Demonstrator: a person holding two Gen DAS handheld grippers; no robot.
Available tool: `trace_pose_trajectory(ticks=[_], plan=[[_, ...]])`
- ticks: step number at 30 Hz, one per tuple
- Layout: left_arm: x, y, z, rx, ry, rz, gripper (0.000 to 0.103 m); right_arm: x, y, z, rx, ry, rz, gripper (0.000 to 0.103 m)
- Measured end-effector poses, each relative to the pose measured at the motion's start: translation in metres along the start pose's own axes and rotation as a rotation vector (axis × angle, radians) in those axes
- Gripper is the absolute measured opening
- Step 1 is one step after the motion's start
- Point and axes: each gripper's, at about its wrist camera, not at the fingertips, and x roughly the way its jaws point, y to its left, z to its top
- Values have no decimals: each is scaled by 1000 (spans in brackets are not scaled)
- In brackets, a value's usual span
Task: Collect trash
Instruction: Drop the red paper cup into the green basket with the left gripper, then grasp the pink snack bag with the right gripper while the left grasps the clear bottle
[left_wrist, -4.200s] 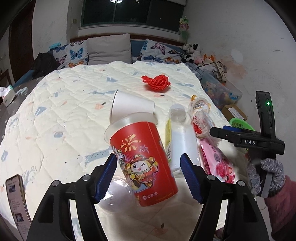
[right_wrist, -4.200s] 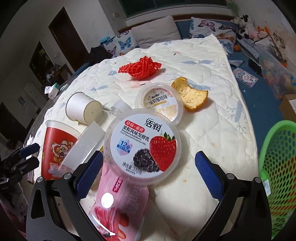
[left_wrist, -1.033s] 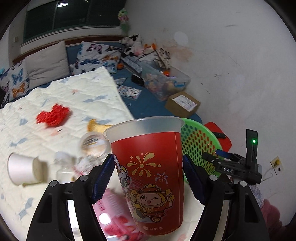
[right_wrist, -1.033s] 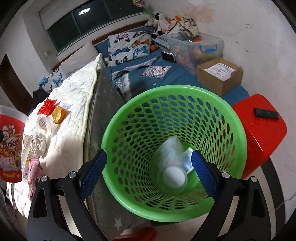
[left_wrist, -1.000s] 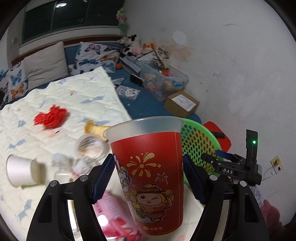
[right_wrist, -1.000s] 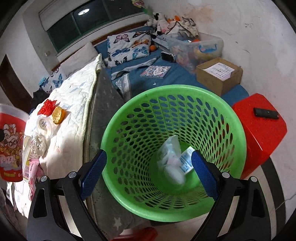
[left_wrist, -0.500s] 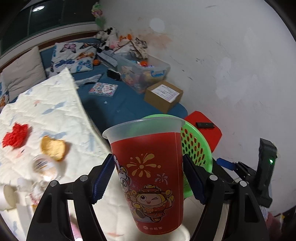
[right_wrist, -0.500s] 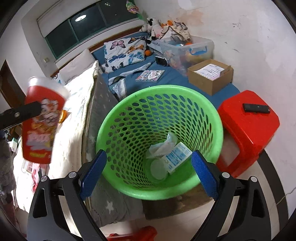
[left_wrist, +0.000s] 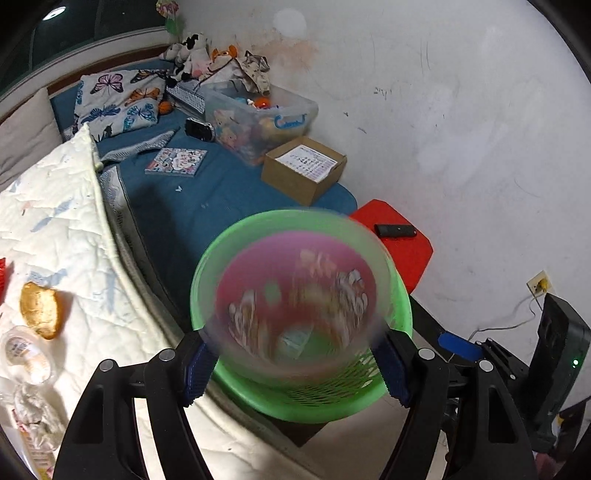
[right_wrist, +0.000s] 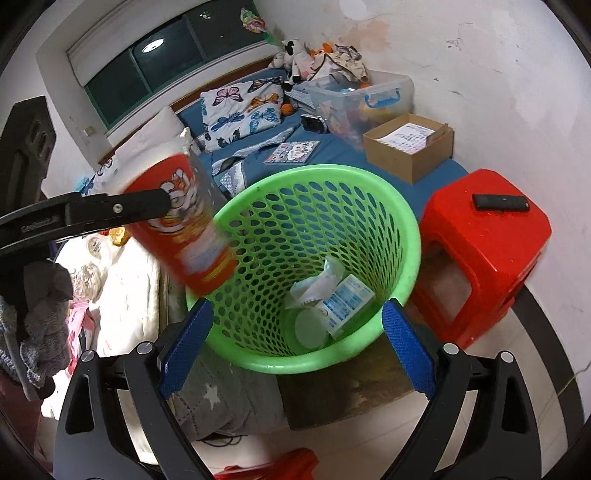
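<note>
The left tool (left_wrist: 295, 363) grasps the red cup (right_wrist: 181, 218); it should centre over the green basket (right_wrist: 402, 218) before release. The right tool (right_wrist: 295, 347) stands released.

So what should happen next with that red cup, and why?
Probably open the left gripper and let the red cup drop: it is held tilted over the near rim of the green basket, which already holds other trash, and the right gripper is empty.

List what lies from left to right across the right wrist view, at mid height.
Left claw's finger → red cup → green basket → red stool with a black remote on it.
</note>
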Motion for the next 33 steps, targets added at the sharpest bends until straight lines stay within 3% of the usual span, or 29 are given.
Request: trace_pose_trajectory(ticks=[5, 12, 23, 33], plan=[[6, 0, -4, 2, 27, -3, 80, -6, -3, -2, 4, -10, -8, 92], [0, 7, -15, -3, 41, -15, 82, -10, 1, -3, 0, -17, -3, 92], [-56, 38, -42, -51, -54, 20, 82, -15, 31, 0, -63, -26, 39, 92], [-117, 86, -76, -124, -149, 127, 82, -10, 91, -1, -163, -14, 125, 92]])
